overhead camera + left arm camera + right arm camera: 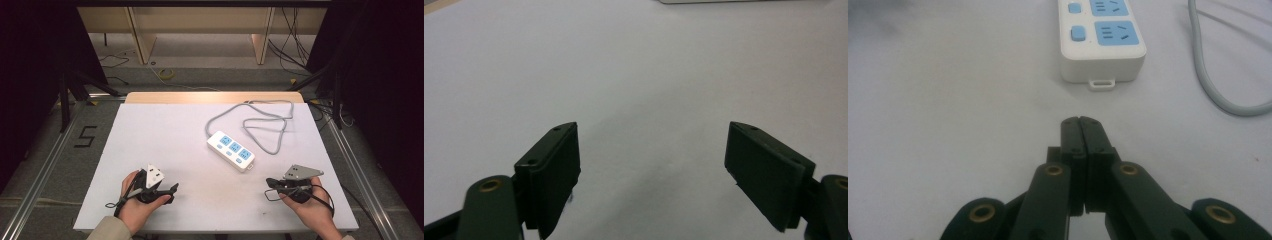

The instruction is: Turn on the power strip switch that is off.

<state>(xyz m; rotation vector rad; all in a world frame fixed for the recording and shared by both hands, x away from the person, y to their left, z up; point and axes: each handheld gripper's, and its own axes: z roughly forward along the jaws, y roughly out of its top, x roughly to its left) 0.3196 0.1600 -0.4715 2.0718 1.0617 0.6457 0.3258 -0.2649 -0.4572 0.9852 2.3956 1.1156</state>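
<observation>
A white power strip [231,150] with blue sockets lies on the white table [165,135], its grey cord [270,125] looping toward the far right. In the right gripper view its near end [1102,47] sits just ahead of my right gripper [1081,120], whose jaws are shut together on nothing. My right gripper [270,183] rests near the front right, held by a hand and pointing left. My left gripper [173,189] rests near the front left, pointing right. In the left gripper view its jaws [651,150] stand wide open over bare table.
The table's front edge [210,231] runs just behind both hands. Beyond the far edge stand wooden furniture legs [142,40] and loose cables [295,45] on the floor. Dark stands flank the table at both sides.
</observation>
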